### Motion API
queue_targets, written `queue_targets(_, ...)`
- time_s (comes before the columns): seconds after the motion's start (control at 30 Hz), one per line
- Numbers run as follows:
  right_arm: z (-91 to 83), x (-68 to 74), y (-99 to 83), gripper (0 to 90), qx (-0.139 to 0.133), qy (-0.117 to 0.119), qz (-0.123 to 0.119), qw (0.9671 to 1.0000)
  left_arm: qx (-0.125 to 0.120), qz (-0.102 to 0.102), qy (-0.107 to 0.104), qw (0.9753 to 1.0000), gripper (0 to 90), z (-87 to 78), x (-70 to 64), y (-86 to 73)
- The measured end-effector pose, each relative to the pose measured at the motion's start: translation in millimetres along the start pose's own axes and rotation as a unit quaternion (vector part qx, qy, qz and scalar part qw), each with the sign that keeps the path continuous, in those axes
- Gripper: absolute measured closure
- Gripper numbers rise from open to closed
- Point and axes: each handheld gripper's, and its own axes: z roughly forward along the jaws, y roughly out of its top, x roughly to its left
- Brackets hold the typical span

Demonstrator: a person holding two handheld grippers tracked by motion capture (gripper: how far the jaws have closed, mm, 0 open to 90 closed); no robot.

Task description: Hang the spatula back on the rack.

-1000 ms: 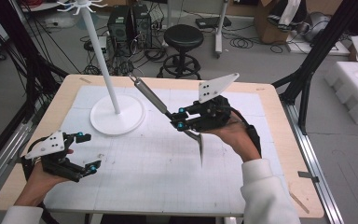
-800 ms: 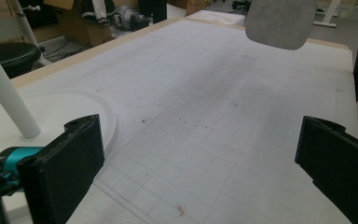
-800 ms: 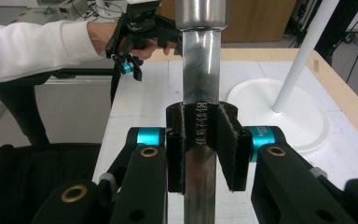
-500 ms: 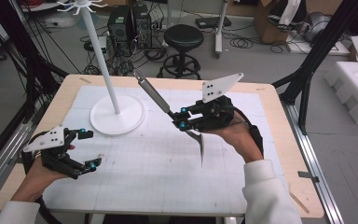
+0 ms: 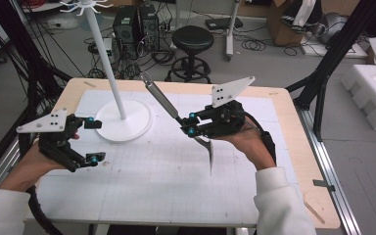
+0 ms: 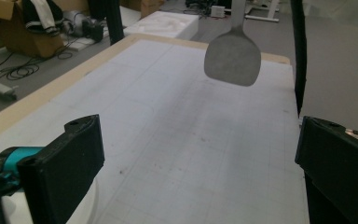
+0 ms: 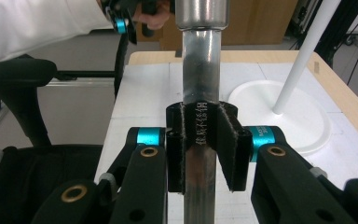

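**Spatula aloft beside the white stand**

We list what lies on or over the table (image 5: 293, 147), placing each item against the white stand (image 5: 123, 120), largest first.

1. Table: a light wooden top with a white gridded mat (image 5: 166, 181) over most of it. The stand sits toward the far left of the mat.

2. White stand: a round flat base on the mat, with a slim pole (image 5: 105, 54) that rises to a ring of small hooks at its top. In the right gripper view we see the base (image 7: 303, 116) and pole just beyond the gripped handle, to its right.

3. Spatula (image 5: 164, 100): a long metal utensil held clear of the table, right of the stand. Its handle slants up and back toward the far edge, with its tip near the pole's height. Its flat blade (image 5: 206, 147) hangs below the gripper over the mat. In the left gripper view we see the blade (image 6: 232, 58) hovering above the mat.

4. Right gripper (image 5: 191, 123): to the right of the stand, carried in the person's right hand (image 5: 247, 142). Its jaws are clamped on the spatula's handle; in the right gripper view we see both pads pressed against the steel shaft (image 7: 200, 93), which bears small printed characters.

5. Left gripper (image 5: 95, 141): nearer to us than the stand and slightly to its left, raised off the mat in the left hand (image 5: 29, 166). Its jaws stand wide apart with nothing between them.
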Motion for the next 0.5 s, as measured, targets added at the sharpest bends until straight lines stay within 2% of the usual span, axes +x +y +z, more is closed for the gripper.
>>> queue_targets(0.03,0.8,-1.0,0.2,75.0,-0.004,-0.001,-0.001,1.0000,0.000,0.004,-0.006,1.0000,1.7,2.2,2.3,10.5)
queue_targets(0.1,0.8,-2.4,0.0,75.0,-0.006,-0.002,-0.002,1.0000,0.006,0.011,-0.008,0.9999,1.7,4.8,4.6,20.7)
queue_targets(0.13,0.8,-2.4,0.0,75.0,-0.006,-0.002,-0.002,1.0000,0.006,0.011,-0.008,0.9999,1.7,4.8,4.6,20.7)
queue_targets(0.17,0.3,-4.7,-0.7,75.0,-0.009,-0.002,0.001,1.0000,0.007,0.019,-0.011,0.9997,1.7,7.8,6.6,30.3)
queue_targets(0.2,0.3,-4.7,-0.7,75.0,-0.009,-0.002,0.001,1.0000,0.007,0.019,-0.011,0.9997,1.7,7.8,6.6,30.3)
queue_targets(0.27,0.2,-7.2,-1.5,74.9,-0.012,-0.004,0.002,0.9999,0.001,0.027,-0.021,0.9994,1.7,12.4,10.1,42.7)
queue_targets(0.3,0.2,-7.2,-1.5,74.9,-0.012,-0.004,0.002,0.9999,0.001,0.027,-0.021,0.9994,1.7,12.4,10.1,42.7)
queue_targets(0.47,-0.3,-11.2,-2.6,75.0,-0.019,-0.004,0.002,0.9998,0.007,0.049,-0.044,0.9978,1.8,24.6,13.9,65.8)
queue_targets(0.5,-0.2,-11.8,-2.6,74.9,-0.022,-0.003,0.003,0.9998,0.007,0.049,-0.044,0.9978,1.8,24.6,13.9,65.8)
